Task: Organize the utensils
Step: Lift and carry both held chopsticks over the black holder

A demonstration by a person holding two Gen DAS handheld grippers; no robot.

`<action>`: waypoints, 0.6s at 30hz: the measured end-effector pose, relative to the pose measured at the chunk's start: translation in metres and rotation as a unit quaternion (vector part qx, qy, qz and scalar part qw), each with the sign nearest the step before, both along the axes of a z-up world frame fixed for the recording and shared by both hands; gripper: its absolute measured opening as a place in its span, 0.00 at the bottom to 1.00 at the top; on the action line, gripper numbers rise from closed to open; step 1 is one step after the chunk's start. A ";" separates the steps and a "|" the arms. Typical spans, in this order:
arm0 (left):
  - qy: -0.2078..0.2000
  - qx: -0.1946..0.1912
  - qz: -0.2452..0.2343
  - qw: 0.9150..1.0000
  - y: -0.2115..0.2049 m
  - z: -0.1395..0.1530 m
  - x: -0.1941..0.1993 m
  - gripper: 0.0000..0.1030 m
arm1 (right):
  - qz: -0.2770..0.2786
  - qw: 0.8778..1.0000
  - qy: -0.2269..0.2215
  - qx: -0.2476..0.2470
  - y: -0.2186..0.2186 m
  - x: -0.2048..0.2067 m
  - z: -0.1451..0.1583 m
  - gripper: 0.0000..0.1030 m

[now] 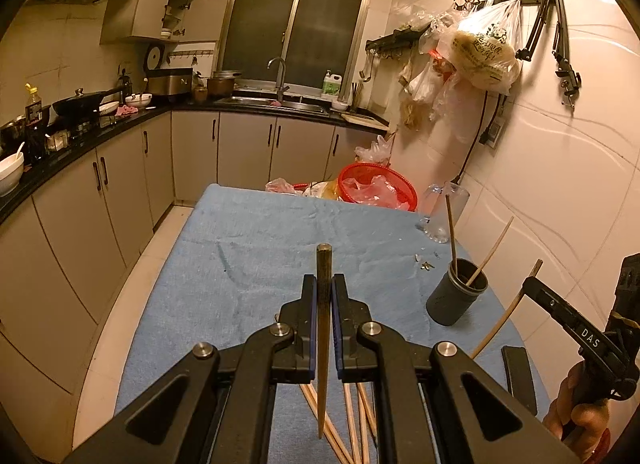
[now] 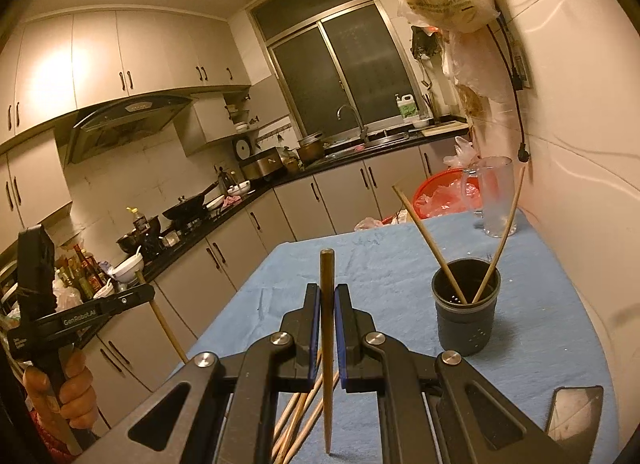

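My left gripper (image 1: pixel 324 284) is shut on a dark chopstick (image 1: pixel 324 264), held upright above the blue cloth. My right gripper (image 2: pixel 328 292) is shut on a brown chopstick (image 2: pixel 327 268), also held upright. A dark grey cup (image 1: pixel 456 296) stands at the right of the table with two chopsticks (image 2: pixel 424 232) leaning in it; it also shows in the right wrist view (image 2: pixel 466 320). Several loose chopsticks (image 1: pixel 352 424) lie on the cloth under the grippers, also seen in the right wrist view (image 2: pixel 296 416). Each gripper shows at the edge of the other's view, holding a chopstick.
A clear glass mug (image 2: pixel 494 195) stands at the table's far right corner by the wall. A phone (image 2: pixel 572 412) lies at the near right. A red basket (image 1: pixel 376 187) sits behind the table. Kitchen counters (image 1: pixel 80 147) run along the left.
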State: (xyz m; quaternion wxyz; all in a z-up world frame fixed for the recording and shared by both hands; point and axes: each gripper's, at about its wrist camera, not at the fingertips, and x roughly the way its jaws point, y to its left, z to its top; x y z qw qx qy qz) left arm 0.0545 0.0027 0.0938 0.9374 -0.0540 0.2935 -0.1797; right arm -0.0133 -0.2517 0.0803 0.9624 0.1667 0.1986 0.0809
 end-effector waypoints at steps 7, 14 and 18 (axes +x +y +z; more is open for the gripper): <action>-0.003 -0.006 -0.013 1.000 -0.002 0.009 -0.001 0.07 | -0.007 1.000 -0.004 0.008 -0.007 -0.004 0.004 0.08; -0.011 -0.008 -0.048 0.999 -0.024 0.027 0.003 0.07 | -0.022 1.000 -0.012 0.013 -0.024 -0.009 0.016 0.08; -0.010 -0.009 -0.069 0.998 -0.042 0.037 0.007 0.07 | -0.041 0.999 -0.024 0.010 -0.038 -0.014 0.027 0.08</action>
